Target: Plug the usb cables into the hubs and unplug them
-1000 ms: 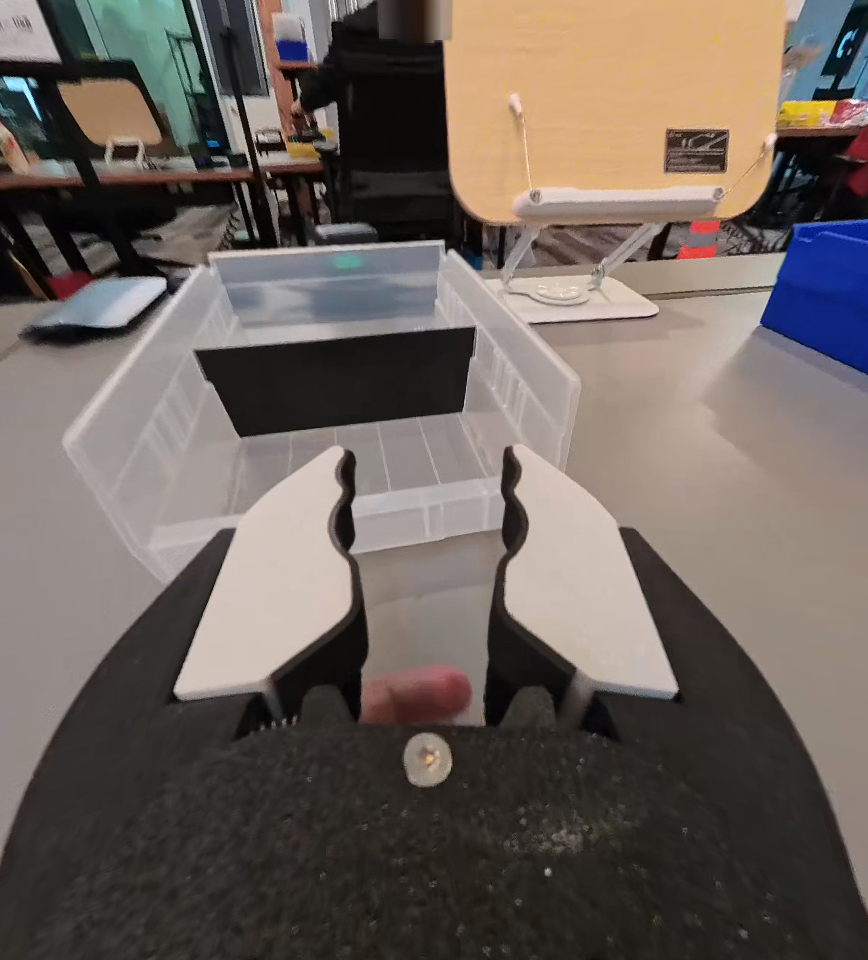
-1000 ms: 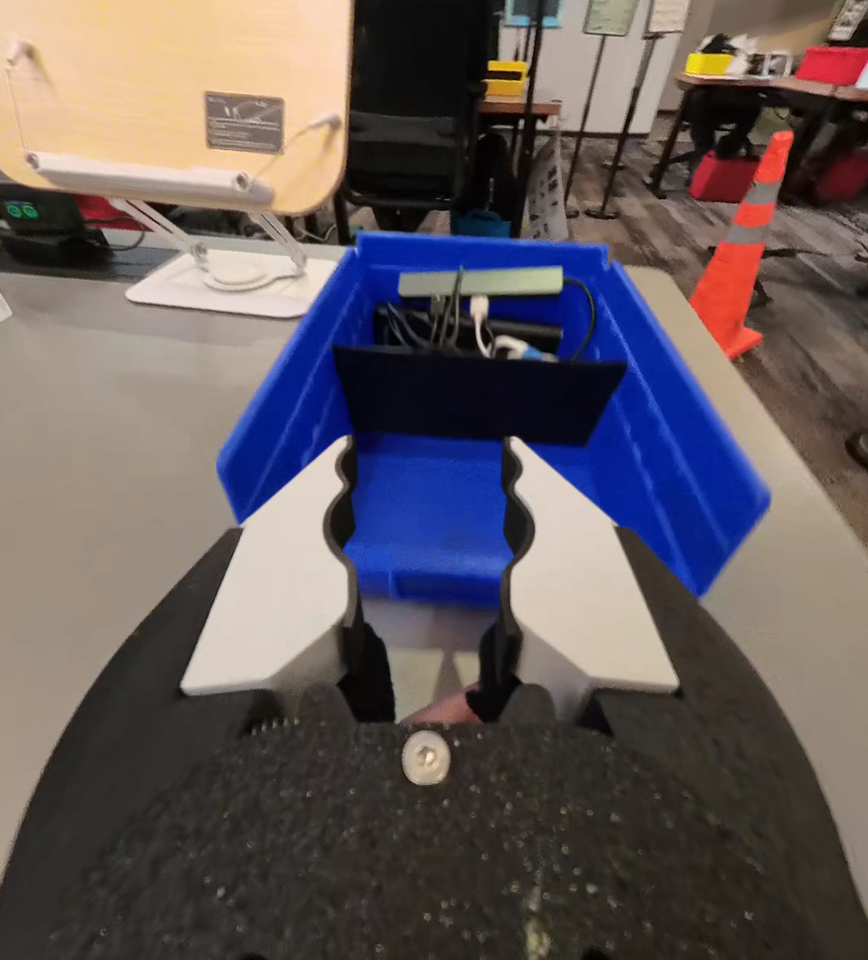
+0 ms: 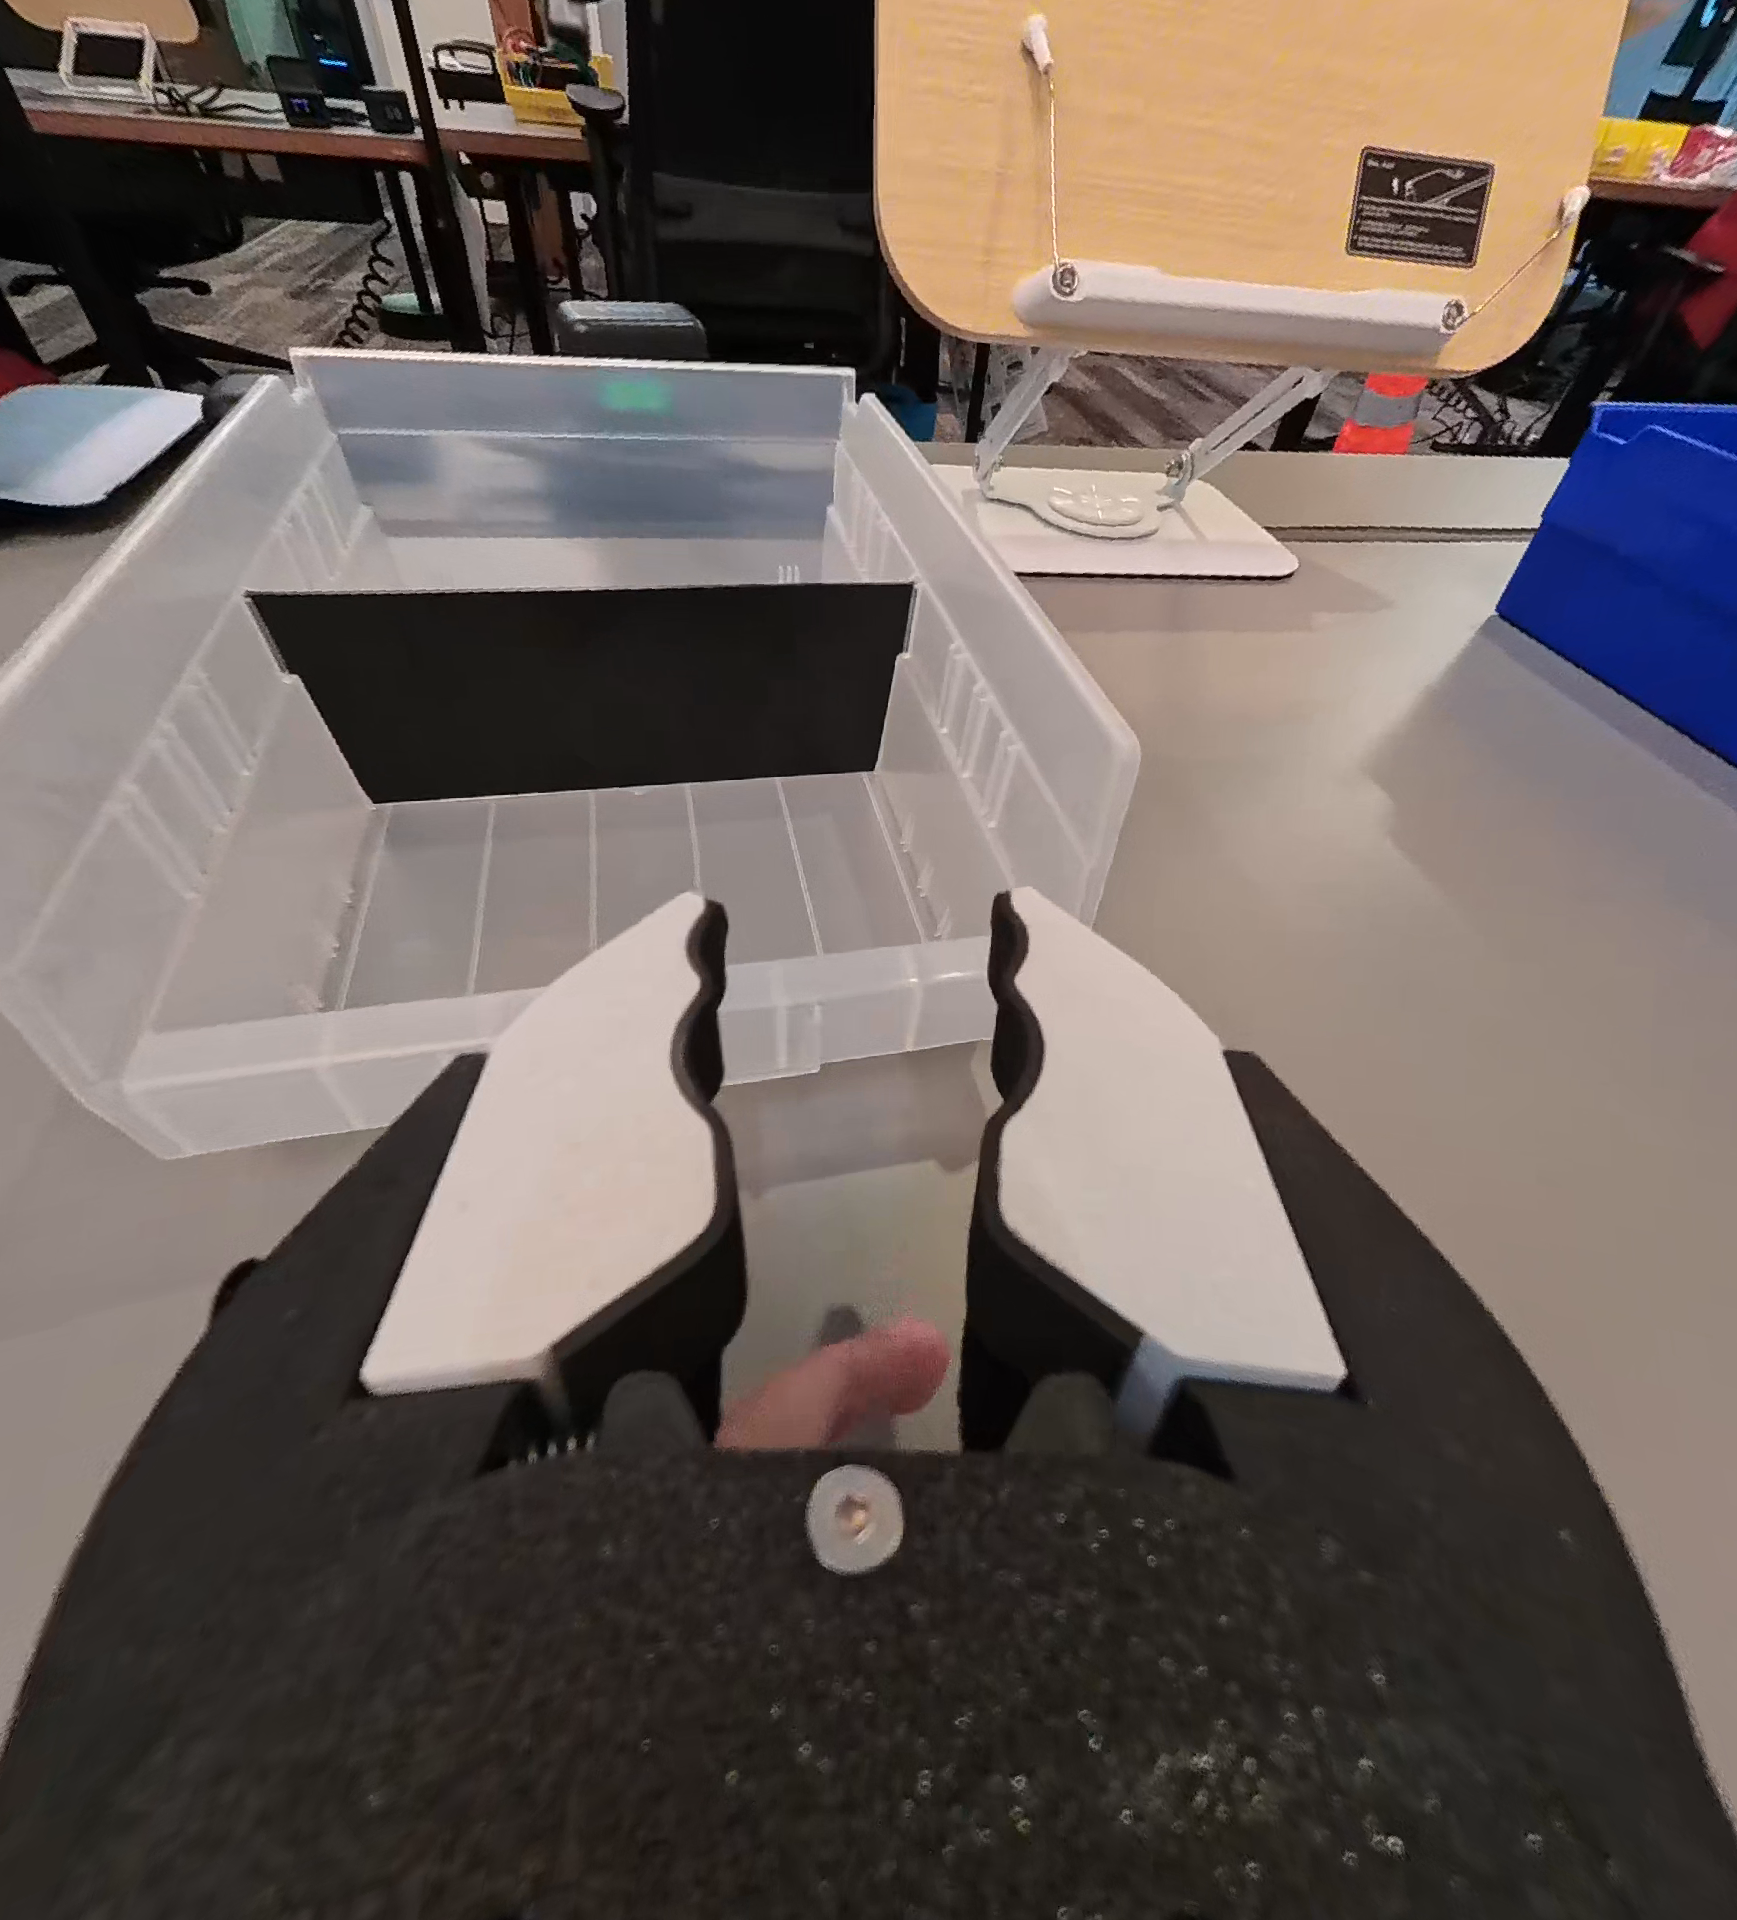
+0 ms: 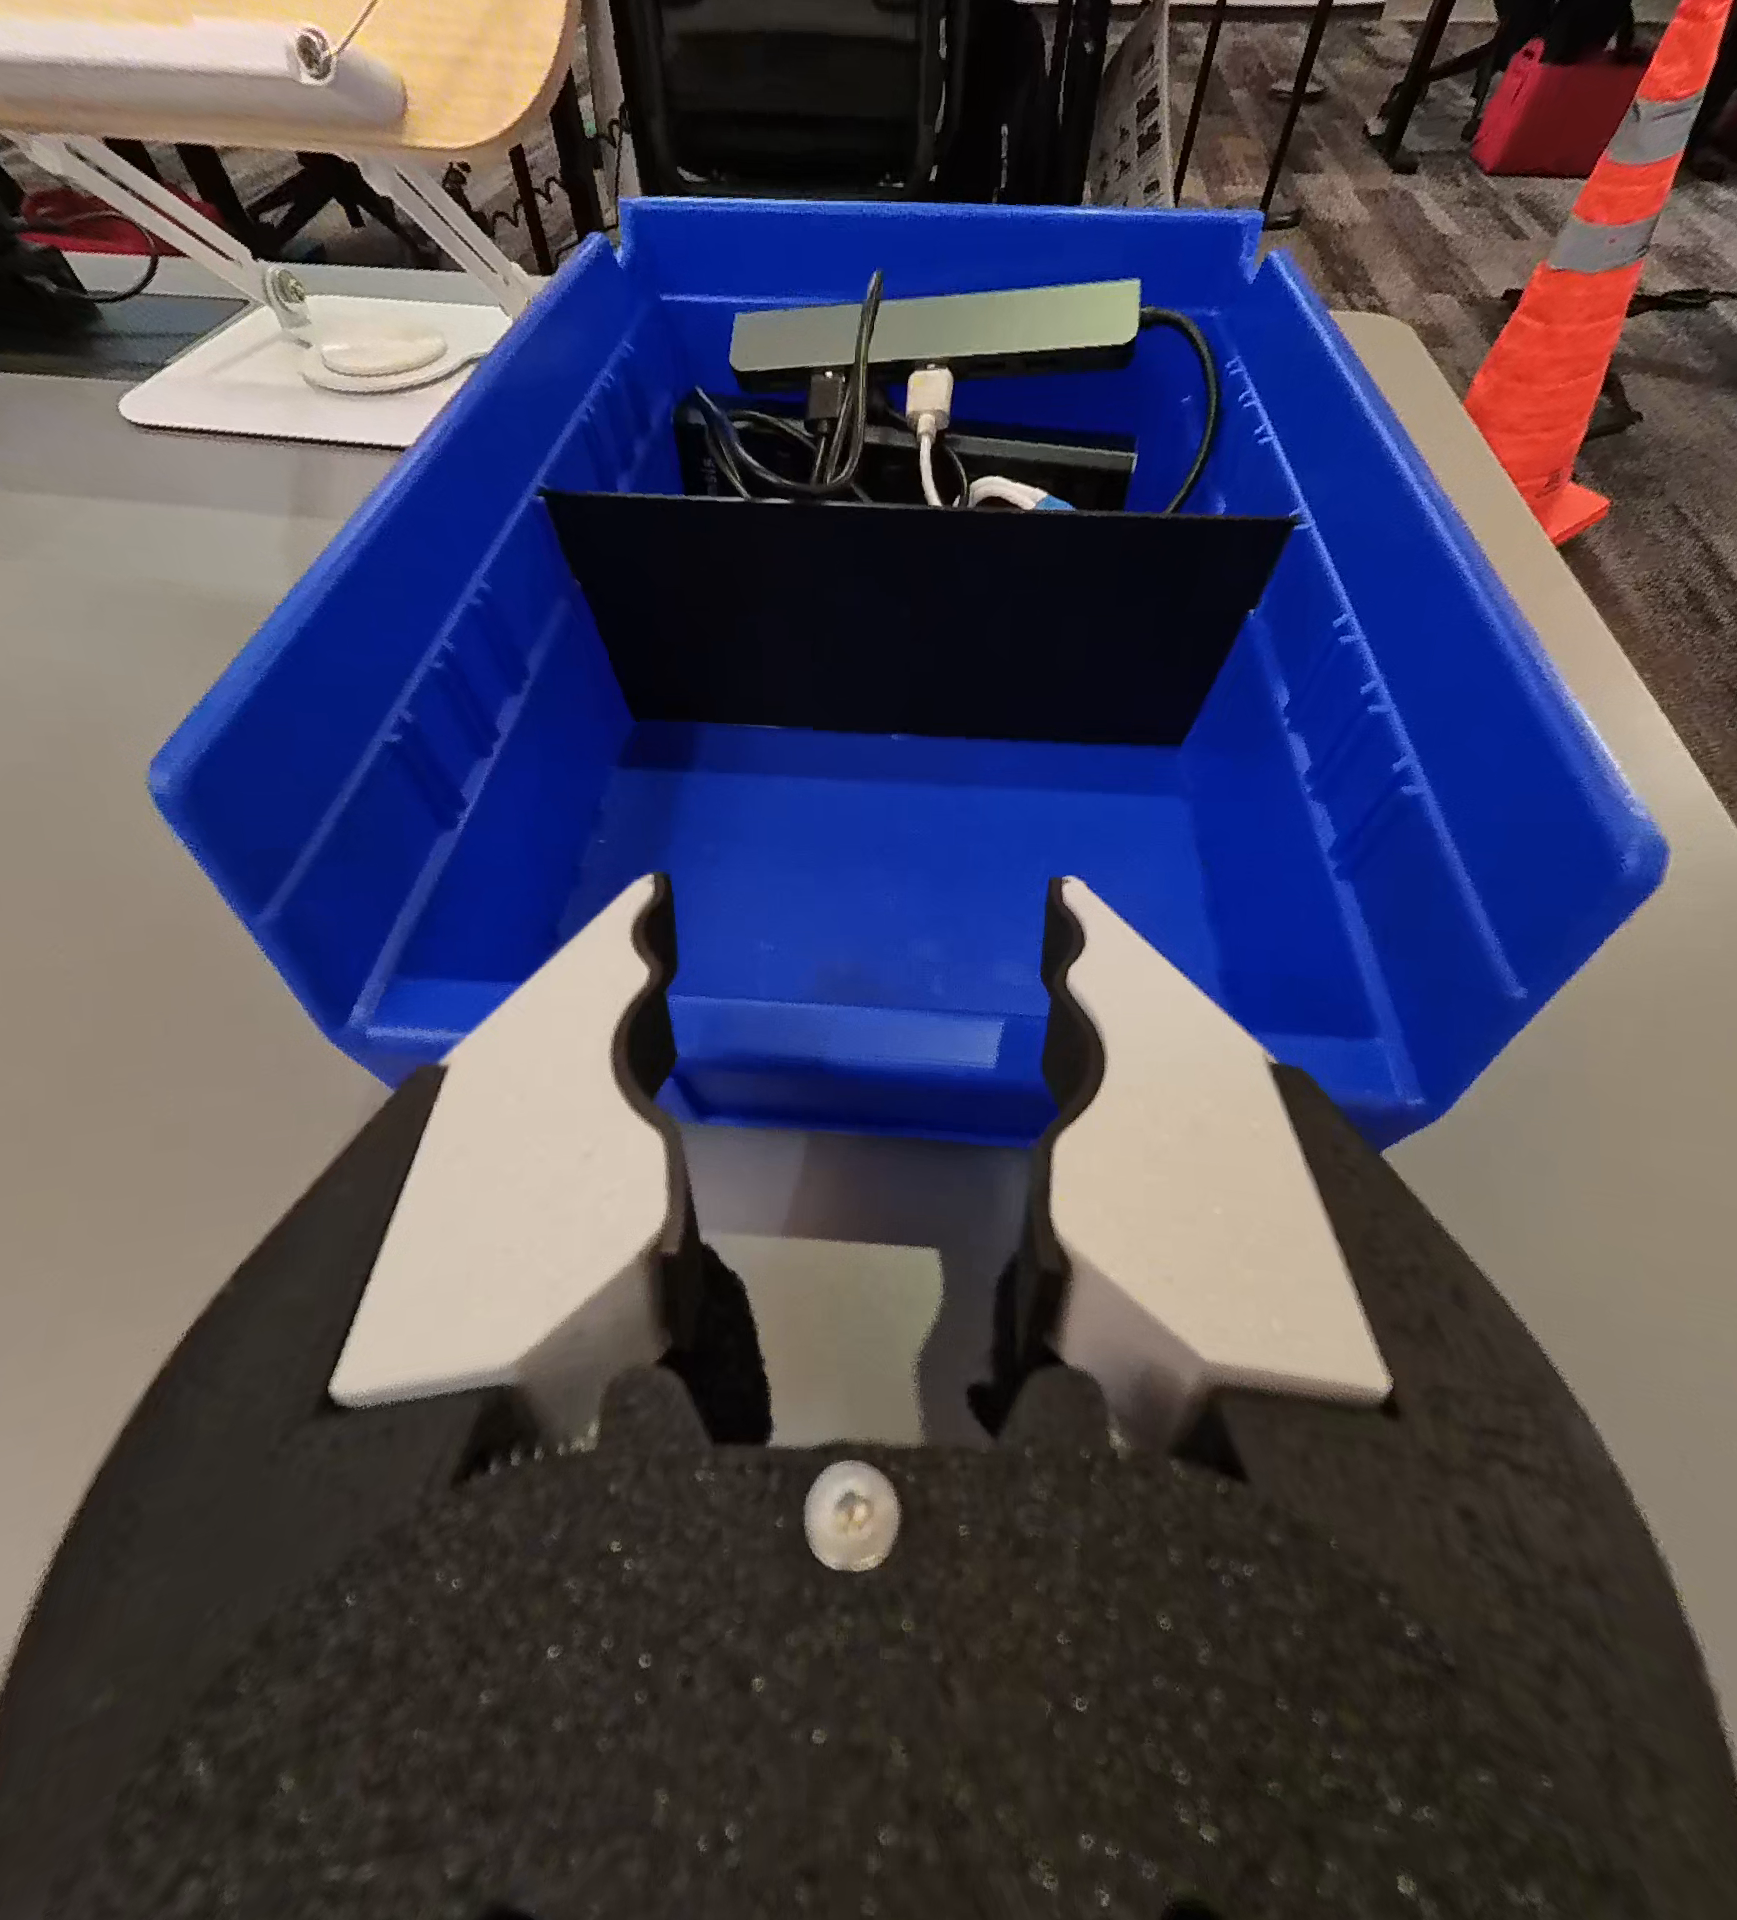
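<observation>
presently both hand-held grippers, left (image 3: 856,920) and right (image 4: 856,899), gape empty; one blue bin (image 4: 407,748) holds two hubs (image 4: 999,317).

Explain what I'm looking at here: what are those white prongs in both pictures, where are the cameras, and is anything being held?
There is no robot arm. A person carries a hand-held gripper in each hand, and a camera on each looks forward along its two white fingers.

The left wrist view shows the left gripper, open and holding nothing, in front of a clear bin with a black divider. What shows of the bin looks empty.

The right wrist view shows the right gripper, also open and holding nothing, in front of a blue bin. Behind its dark divider lie a grey hub, a black cable and a white cable.

Both bins sit on a grey table, beside a wooden stand.
</observation>
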### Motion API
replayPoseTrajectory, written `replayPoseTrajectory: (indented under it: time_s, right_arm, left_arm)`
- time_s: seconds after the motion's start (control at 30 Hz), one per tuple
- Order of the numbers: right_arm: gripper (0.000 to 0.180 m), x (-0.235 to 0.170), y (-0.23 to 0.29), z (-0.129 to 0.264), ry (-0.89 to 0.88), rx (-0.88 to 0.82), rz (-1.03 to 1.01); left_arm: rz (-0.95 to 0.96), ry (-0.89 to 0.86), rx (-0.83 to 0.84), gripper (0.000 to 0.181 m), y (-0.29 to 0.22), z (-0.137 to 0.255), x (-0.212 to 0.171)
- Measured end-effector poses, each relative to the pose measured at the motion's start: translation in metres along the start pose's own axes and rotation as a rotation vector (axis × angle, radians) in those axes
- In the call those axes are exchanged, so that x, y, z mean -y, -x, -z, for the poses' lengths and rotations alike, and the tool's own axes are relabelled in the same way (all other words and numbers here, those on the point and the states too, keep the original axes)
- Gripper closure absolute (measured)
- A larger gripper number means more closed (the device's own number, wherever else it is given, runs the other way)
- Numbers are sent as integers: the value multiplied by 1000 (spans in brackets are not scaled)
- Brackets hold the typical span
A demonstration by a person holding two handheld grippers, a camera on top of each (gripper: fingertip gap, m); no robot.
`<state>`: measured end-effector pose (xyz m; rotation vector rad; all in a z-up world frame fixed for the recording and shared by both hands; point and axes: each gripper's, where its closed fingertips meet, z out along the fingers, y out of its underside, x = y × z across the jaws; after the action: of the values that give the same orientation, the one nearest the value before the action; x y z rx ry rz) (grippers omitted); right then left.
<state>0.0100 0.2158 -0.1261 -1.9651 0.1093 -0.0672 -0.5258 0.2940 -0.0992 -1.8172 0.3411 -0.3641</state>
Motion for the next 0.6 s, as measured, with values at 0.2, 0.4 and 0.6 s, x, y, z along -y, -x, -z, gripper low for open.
replayPoseTrajectory:
  time_s: [0.2,0.4,0.6]
  right_arm:
    - [110,25,48,20,-142,241,75]
    - [106,15,116,9,-64,320,130]
    - [108,18,151,-2,-36,309,165]
  left_arm:
    - [-47,-18,31,122,-2,2,1]
    - [-93,-32,-13,105,-25,-3,2]
    - [-215,-72,-59,102,-67,0,4]
